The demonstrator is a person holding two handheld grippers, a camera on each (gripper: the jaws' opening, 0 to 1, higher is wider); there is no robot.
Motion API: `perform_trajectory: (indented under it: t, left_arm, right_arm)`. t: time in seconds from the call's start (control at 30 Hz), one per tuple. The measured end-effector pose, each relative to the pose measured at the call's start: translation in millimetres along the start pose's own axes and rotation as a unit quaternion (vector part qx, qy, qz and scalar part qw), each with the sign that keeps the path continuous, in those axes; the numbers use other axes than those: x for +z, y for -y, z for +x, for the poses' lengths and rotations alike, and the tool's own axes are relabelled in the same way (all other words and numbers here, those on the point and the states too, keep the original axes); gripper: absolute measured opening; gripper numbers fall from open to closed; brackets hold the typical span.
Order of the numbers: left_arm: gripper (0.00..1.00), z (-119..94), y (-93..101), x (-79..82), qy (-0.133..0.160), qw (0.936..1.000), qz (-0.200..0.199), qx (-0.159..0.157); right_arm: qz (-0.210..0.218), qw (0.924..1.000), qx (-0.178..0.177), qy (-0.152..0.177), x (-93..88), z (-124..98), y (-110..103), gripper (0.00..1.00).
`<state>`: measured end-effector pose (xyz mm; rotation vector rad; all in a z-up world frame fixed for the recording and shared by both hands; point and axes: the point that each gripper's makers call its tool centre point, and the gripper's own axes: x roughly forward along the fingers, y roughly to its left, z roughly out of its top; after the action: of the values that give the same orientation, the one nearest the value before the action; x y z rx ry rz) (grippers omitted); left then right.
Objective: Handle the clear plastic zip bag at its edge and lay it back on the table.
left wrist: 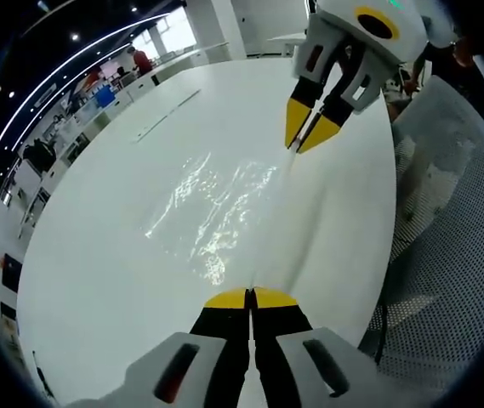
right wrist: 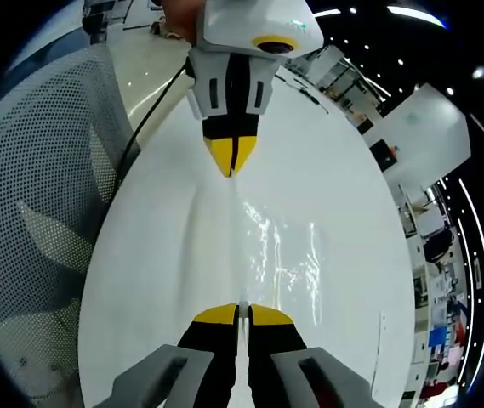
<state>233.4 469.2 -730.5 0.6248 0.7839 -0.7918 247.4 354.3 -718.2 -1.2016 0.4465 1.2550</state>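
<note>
Both tongs, left gripper (left wrist: pixel 250 299) and right gripper (left wrist: pixel 311 136), are clamped on opposite ends of the clear zip bag (left wrist: pixel 216 208), stretched lengthwise between them above the white table (left wrist: pixel 97 255).

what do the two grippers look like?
Both match: left gripper and right gripper have white bodies, black jaws with yellow tips, and dark slots in the housing. A black cable trails from the left one.
</note>
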Motion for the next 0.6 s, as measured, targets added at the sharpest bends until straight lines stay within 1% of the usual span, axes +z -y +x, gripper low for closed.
perform_trajectory:
  t: [0.27, 0.37, 0.43, 0.6]
  left_arm:
    - [0.00, 0.3, 0.6, -1.5, -0.001, 1.0000, 0.001, 0.000]
    - [0.00, 1.4, -1.2, -4.5, -0.004, 1.0000, 0.000, 0.001]
    - [0.00, 1.6, -1.1, -3.0, -0.001, 1.0000, -0.003, 0.001]
    - [0.00, 1.6, -0.2, -1.9, -0.004, 1.0000, 0.003, 0.001]
  right_arm:
    - [-0.001, 1.0000, -0.001, -0.002, -1.2, -1.0, 0.0, 0.00]
    - [-0.001, 1.0000, -0.002, -0.007, -4.0, -1.8, 0.8, 0.00]
    - [0.001, 1.0000, -0.003, -0.003, -3.6, -2.6, 1.1, 0.00]
    - [0.002, 1.0000, -0.004, -0.007, -4.6, -1.9, 1.9, 0.00]
